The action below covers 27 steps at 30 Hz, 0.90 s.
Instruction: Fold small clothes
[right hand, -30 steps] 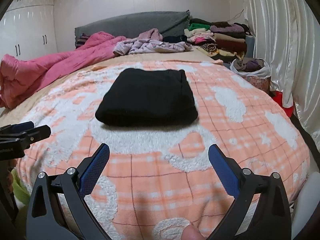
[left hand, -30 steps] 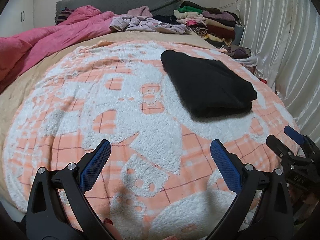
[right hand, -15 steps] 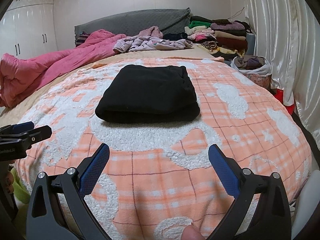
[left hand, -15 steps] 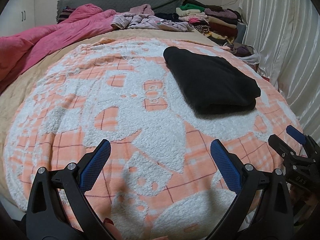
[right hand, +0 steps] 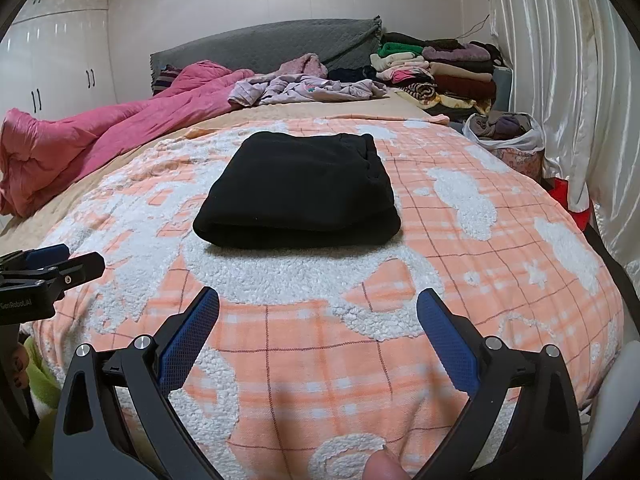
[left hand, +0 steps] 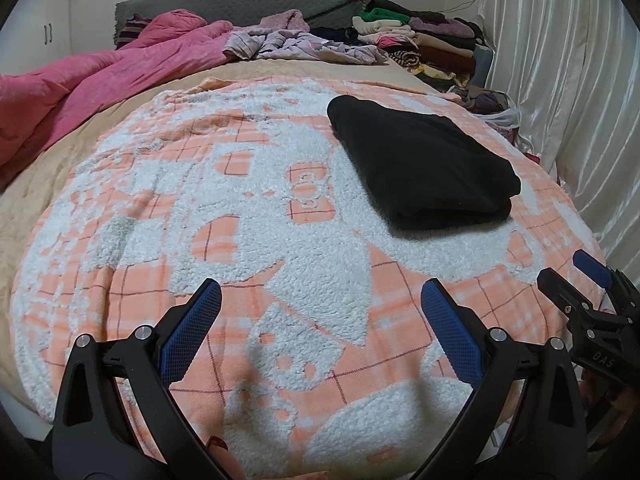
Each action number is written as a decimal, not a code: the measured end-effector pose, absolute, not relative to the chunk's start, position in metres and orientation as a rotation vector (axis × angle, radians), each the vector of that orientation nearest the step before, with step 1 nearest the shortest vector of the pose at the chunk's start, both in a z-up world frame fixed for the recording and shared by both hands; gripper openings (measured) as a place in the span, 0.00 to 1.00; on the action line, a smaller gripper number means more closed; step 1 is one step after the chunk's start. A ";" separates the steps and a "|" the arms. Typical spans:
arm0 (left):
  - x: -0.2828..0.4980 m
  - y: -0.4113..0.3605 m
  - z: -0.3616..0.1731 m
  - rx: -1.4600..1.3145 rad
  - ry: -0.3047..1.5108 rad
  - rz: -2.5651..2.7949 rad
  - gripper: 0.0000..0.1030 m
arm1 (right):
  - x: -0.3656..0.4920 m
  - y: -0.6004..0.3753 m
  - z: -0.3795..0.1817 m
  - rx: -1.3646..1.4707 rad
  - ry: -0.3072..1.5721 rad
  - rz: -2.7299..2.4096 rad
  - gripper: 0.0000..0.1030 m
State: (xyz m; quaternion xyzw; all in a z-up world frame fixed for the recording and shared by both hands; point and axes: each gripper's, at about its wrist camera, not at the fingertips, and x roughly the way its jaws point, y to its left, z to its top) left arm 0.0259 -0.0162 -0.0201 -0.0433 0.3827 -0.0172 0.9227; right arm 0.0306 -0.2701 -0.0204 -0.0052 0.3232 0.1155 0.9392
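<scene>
Both grippers are held low over the near edge of the orange-white blanket (right hand: pixel 460 264), w/ nothing gripped. The left gripper (left hand: pixel 320 316) is spread wide, jaws released, blue pads (left hand: pixel 188 336) apart & empty; the right gripper (right hand: pixel 318 320) is likewise released, pads (right hand: pixel 450 344) well apart, nothing between them. The folded black garment (right hand: pixel 300 188) is seen straight ahead of the right gripper, well apart from its tips, folded edge facing the gripper, lying flat on the blanket. From the left gripper it (left hand: pixel 420 164) is placed ahead & to the right, also well apart. Bare blanket is left between each gripper & the garment, & a wide bare stretch is seen ahead-left of the left gripper. In the left view the right gripper (left hand: pixel 588 284) is seen off to the right, near the blanket's near-right edge; in the right view the left gripper (right hand: pixel 52 264) is seen at far left. Beyond the garment, the blanket's far edge is met by a tan sheet (right hand: pixel 320 114); a pink quilt (right hand: pixel 100 136) is bunched far-left, loose clothes (right hand: pixel 308 88) & a folded stack (right hand: pixel 444 76) far ahead by the grey headboard (right hand: pixel 260 46). A white curtain (right hand: pixel 560 80) is hung close along the right edge, w/ a bag of clothes (right hand: pixel 508 136) below it.
</scene>
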 end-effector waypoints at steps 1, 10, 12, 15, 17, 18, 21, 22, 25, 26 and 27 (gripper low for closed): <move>0.026 -0.016 -0.019 -0.089 0.785 -0.035 0.91 | 0.030 -0.270 -0.021 -0.011 0.658 0.235 0.96; 0.025 -0.015 -0.018 -0.088 0.785 -0.034 0.91 | 0.031 -0.270 -0.019 -0.006 0.658 0.238 0.96; 0.025 -0.015 -0.018 -0.089 0.783 -0.033 0.91 | 0.031 -0.271 -0.018 -0.007 0.659 0.237 0.96; 0.024 -0.015 -0.017 -0.090 0.784 -0.030 0.91 | 0.031 -0.271 -0.018 -0.007 0.659 0.239 0.96; 0.024 -0.015 -0.017 -0.089 0.784 -0.031 0.91 | 0.031 -0.271 -0.018 -0.007 0.657 0.237 0.96; 0.024 -0.015 -0.017 -0.089 0.786 -0.031 0.91 | 0.031 -0.270 -0.018 -0.005 0.656 0.240 0.96; 0.024 -0.015 -0.016 -0.087 0.789 -0.028 0.91 | 0.031 -0.271 -0.017 -0.006 0.656 0.240 0.96; 0.024 -0.015 -0.016 -0.089 0.790 -0.028 0.91 | 0.031 -0.271 -0.017 -0.005 0.656 0.240 0.96; 0.024 -0.014 -0.016 -0.090 0.790 -0.026 0.91 | 0.031 -0.272 -0.017 -0.006 0.656 0.240 0.96; 0.024 -0.014 -0.017 -0.091 0.792 -0.026 0.91 | 0.031 -0.272 -0.017 -0.004 0.655 0.241 0.96; 0.023 -0.013 -0.017 -0.092 0.793 -0.025 0.91 | 0.031 -0.272 -0.017 -0.005 0.655 0.242 0.96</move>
